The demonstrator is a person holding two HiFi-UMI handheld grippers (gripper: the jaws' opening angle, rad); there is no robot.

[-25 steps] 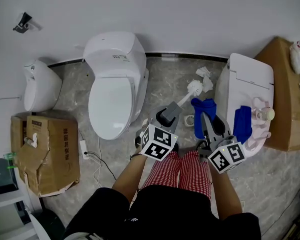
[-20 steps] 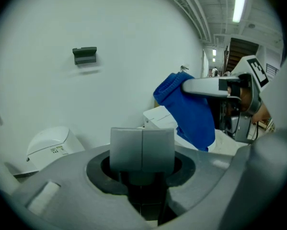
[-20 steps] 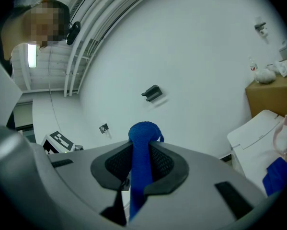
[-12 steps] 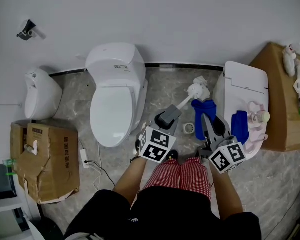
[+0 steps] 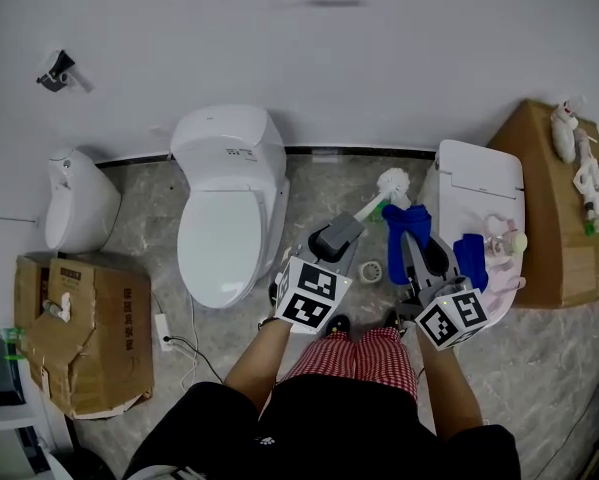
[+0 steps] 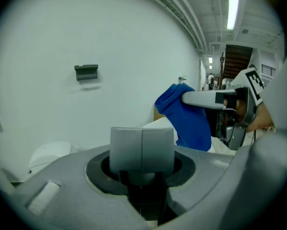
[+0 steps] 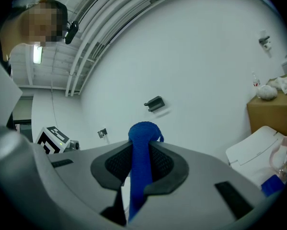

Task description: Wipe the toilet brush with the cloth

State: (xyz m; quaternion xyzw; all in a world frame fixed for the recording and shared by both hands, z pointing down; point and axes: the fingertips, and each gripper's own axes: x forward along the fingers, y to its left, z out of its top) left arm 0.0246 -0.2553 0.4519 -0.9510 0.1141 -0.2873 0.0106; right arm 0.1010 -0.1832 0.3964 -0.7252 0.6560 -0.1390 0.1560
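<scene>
Grey floor (image 5: 331, 180) below, white wall (image 5: 279, 48) ahead. Gripped toilet brush (image 5: 389, 180) by its handle in left claw (image 5: 351, 220), bristle head out beyond the tips. Pinched blue cloth (image 5: 405, 220) tight in right claw (image 5: 411, 236), just right of that head. Judged: both in hand, no wiping evident, whole brush left.

No txt legible anywhere. Brown cardboard box (image 5: 89, 358) on floor: white printed label, too small to read. White ceramic toilet (image 5: 224, 218): tiny dark mark on tank, illegible. Left white marker cube (image 5: 310, 295) & right white marker cube (image 5: 450, 318): b/w square patterns only, no letters/nos.
</scene>
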